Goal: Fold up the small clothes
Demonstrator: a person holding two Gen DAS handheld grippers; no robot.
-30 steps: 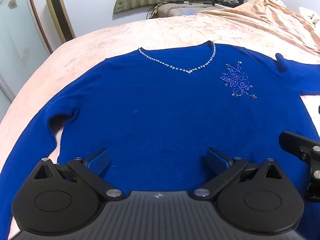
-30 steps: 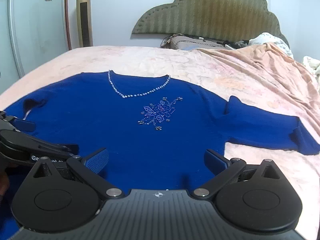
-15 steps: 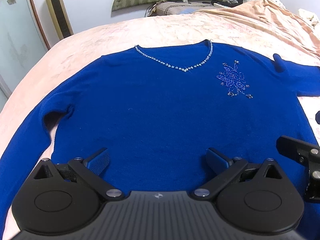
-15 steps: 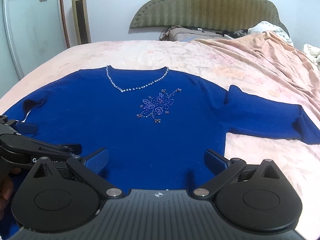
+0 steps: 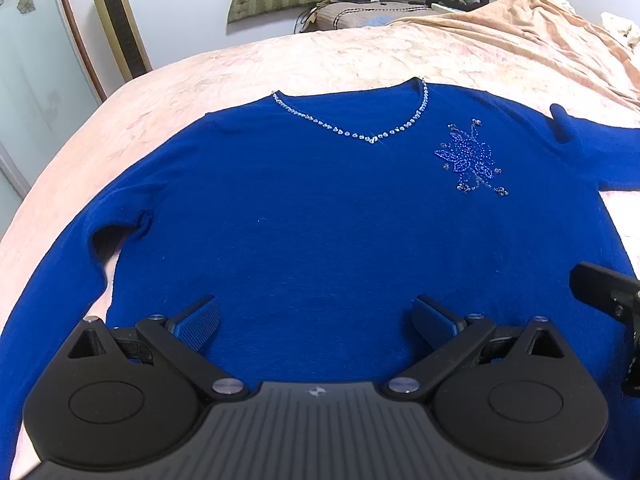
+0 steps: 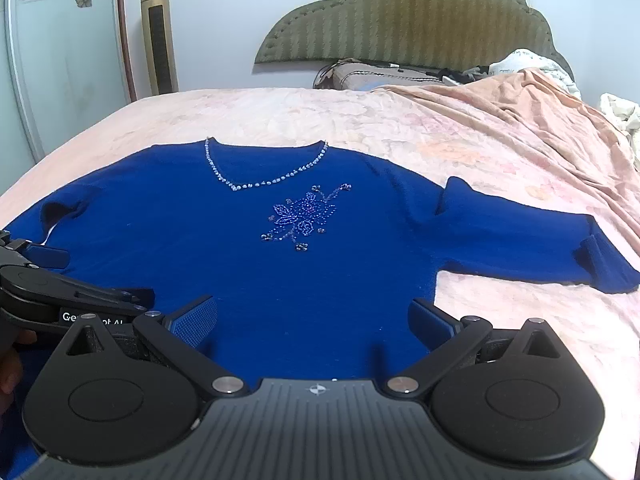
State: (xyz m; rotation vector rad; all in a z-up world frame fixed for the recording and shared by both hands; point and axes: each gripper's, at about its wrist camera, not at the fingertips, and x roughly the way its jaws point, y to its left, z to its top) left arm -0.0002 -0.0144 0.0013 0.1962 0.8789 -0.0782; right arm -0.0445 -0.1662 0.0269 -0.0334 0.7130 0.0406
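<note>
A royal blue sweater (image 5: 320,220) lies flat, front up, on the bed, with a beaded V neckline (image 5: 360,132) and a beaded flower (image 5: 468,160); it also shows in the right wrist view (image 6: 280,264). Its sleeves spread to both sides (image 6: 540,240). My left gripper (image 5: 316,322) is open and empty over the sweater's lower left part. My right gripper (image 6: 312,320) is open and empty over the lower right part. Each gripper shows at the edge of the other's view: the right one (image 5: 608,292), the left one (image 6: 60,300).
The bed has a pink patterned cover (image 6: 360,120) and a rumpled peach blanket (image 6: 540,120) at the right. A padded headboard (image 6: 400,20), pillows and clutter are at the far end. A tall gold tower fan (image 6: 160,32) stands by the wall at the left.
Both grippers have drawn back and risen slightly, so the sweater sits a little farther off in both views. Both stay open.
</note>
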